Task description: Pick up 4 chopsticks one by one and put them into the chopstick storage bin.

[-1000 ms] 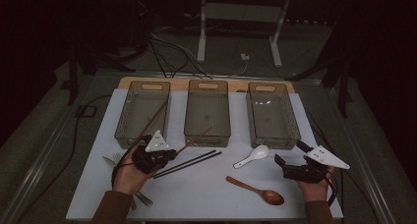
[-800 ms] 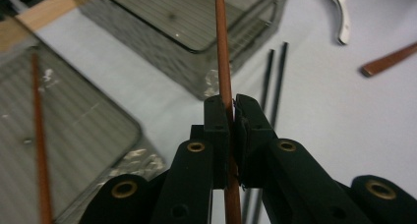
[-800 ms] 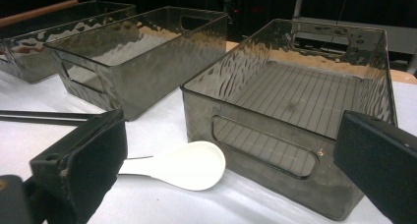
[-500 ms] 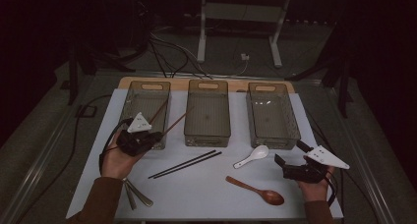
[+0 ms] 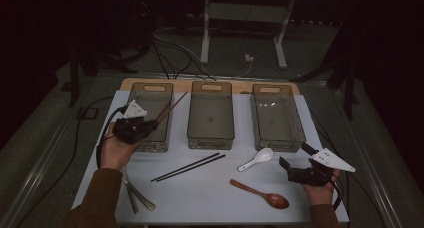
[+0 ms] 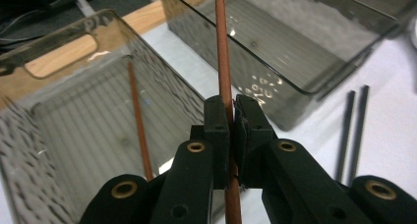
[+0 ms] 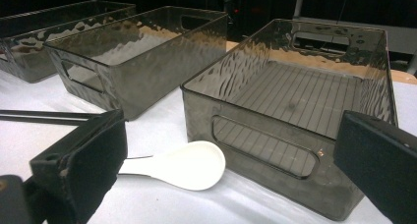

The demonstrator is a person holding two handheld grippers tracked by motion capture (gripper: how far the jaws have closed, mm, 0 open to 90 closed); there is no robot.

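Note:
My left gripper (image 5: 150, 125) is shut on a brown wooden chopstick (image 5: 172, 107), which slants up over the left clear bin (image 5: 148, 144). In the left gripper view the jaws (image 6: 228, 103) pinch that chopstick (image 6: 221, 47) upright, and a second brown chopstick (image 6: 139, 126) lies inside the bin (image 6: 59, 35) below. My right gripper (image 5: 295, 158) rests at the table's front right, open, with nothing between its jaws (image 7: 231, 160). Ahead of it lie a white spoon (image 7: 187, 167) and the right bin (image 7: 305, 96).
Three clear bins stand in a row: left, middle (image 5: 211, 138) and right (image 5: 276, 138). A pair of black chopsticks (image 5: 189, 167), the white spoon (image 5: 256, 159) and a wooden spoon (image 5: 260, 194) lie on the white mat. Metal cutlery (image 5: 135, 195) lies at the front left.
My left gripper has carried the brown chopstick left and away from the black chopsticks to above the left bin, rising a little. The right gripper has stayed still.

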